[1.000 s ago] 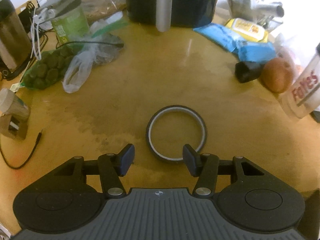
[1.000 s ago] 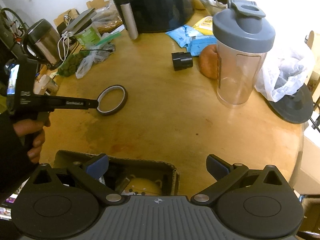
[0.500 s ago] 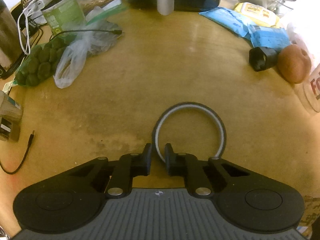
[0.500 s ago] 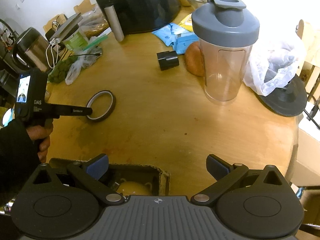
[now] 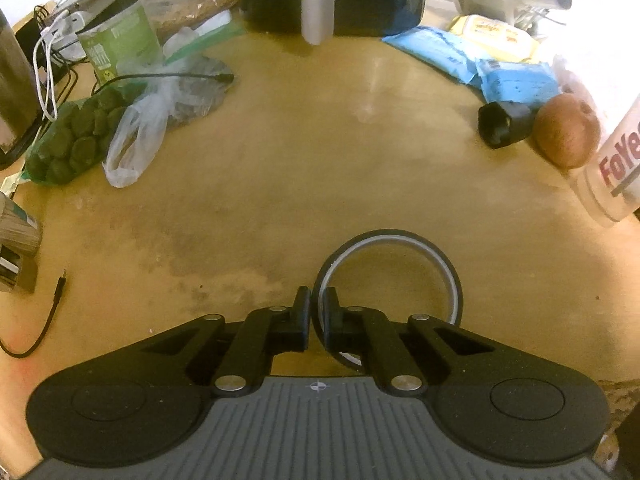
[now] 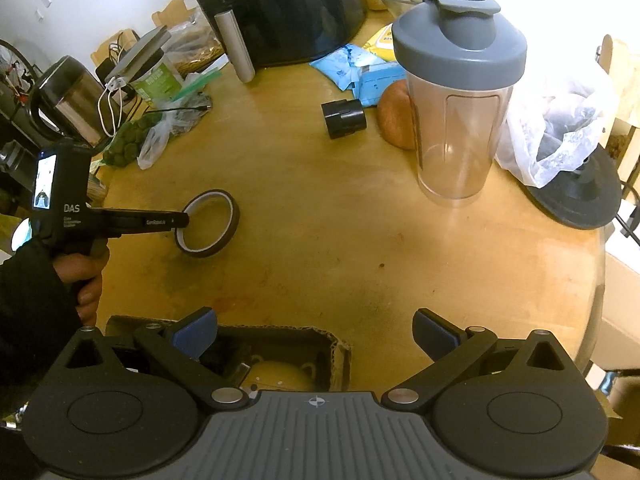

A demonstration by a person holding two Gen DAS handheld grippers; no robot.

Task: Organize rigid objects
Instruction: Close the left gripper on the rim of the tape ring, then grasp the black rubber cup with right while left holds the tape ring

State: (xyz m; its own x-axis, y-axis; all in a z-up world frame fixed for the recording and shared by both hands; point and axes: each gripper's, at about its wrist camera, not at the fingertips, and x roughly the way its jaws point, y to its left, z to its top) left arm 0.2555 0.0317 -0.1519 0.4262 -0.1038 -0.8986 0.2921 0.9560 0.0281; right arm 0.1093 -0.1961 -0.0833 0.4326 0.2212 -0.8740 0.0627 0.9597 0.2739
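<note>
We have the tape roll (image 5: 390,276) pinched by its near-left wall in the left gripper (image 5: 316,312), one of the fingers (image 5: 301,312) outside the ring and the other inside, because the thin band offers the only firm hold. In the right wrist view the roll looks tilted, partly raised off the wooden surface (image 5: 320,152); whether its far edge touches we cannot tell. The right gripper (image 6: 316,330) hovers with fingers spread and empty above the cardboard box (image 6: 336,344), which we judge the roll's likely destination. The shaker bottle (image 6: 460,100) stands well apart.
</note>
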